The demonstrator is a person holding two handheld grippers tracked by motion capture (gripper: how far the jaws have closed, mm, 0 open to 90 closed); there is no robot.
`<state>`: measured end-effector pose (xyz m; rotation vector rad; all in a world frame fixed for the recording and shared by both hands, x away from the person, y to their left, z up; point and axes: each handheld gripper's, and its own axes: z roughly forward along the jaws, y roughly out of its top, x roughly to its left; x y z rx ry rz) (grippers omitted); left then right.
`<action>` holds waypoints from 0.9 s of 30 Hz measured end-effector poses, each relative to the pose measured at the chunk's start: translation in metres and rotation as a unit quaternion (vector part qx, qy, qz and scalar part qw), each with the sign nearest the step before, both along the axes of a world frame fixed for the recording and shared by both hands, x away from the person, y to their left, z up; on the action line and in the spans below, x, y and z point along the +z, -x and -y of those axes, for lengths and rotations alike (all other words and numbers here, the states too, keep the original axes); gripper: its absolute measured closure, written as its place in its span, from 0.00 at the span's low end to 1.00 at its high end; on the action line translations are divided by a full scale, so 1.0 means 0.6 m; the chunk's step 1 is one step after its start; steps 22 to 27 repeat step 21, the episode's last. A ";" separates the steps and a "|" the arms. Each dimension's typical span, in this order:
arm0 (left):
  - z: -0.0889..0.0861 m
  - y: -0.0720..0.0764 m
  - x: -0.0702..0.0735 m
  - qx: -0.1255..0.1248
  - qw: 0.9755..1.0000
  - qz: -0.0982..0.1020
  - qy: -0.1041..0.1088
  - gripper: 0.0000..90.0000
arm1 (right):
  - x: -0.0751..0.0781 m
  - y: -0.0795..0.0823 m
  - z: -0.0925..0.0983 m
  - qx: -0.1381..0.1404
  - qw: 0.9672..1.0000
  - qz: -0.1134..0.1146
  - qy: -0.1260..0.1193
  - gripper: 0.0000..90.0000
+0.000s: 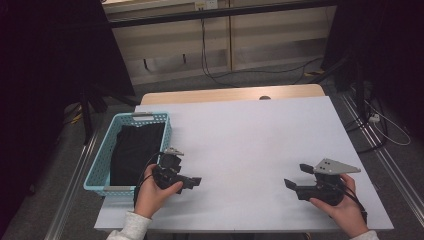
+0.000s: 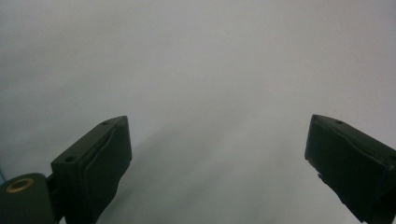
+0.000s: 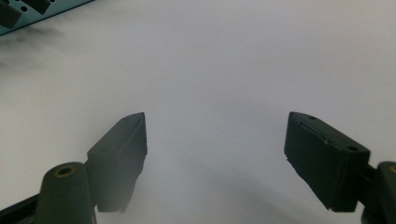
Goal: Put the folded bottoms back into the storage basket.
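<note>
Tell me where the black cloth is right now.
In the high view the black cloth lies inside the light blue basket at the table's left edge, just beyond the left gripper, whose fingers are open and empty.

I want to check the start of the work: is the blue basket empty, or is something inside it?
Not empty. In the high view, the basket holds a black cloth, lying inside its walls and covering most of its bottom.

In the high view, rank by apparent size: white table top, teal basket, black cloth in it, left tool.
1. white table top
2. teal basket
3. black cloth
4. left tool, nearer the camera but plainly smallest
</note>
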<state>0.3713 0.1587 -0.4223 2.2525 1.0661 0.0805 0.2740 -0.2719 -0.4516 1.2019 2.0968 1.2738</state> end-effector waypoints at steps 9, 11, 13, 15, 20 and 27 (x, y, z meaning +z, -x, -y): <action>0.000 0.000 0.000 -0.004 1.000 0.001 -0.002 0.08 | 0.000 0.002 0.000 0.000 1.000 0.002 0.004 0.23; 0.000 0.000 0.001 -0.004 1.000 0.002 -0.001 0.08 | -0.001 0.001 0.002 0.000 1.000 -0.002 0.004 0.22; 0.000 0.000 0.000 -0.005 1.000 0.003 -0.003 0.08 | -0.001 0.001 0.002 -0.001 1.000 -0.002 0.004 0.22; 0.000 0.000 0.000 -0.004 1.000 0.002 -0.002 0.08 | -0.001 0.000 0.002 0.000 1.000 -0.002 0.004 0.22; 0.003 0.000 0.000 -0.008 1.000 0.003 -0.001 0.08 | -0.003 -0.001 -0.003 0.005 1.000 -0.003 0.005 0.22; 0.003 0.000 -0.001 -0.009 1.000 0.002 -0.002 0.08 | -0.003 -0.001 -0.004 0.006 1.000 -0.003 0.006 0.22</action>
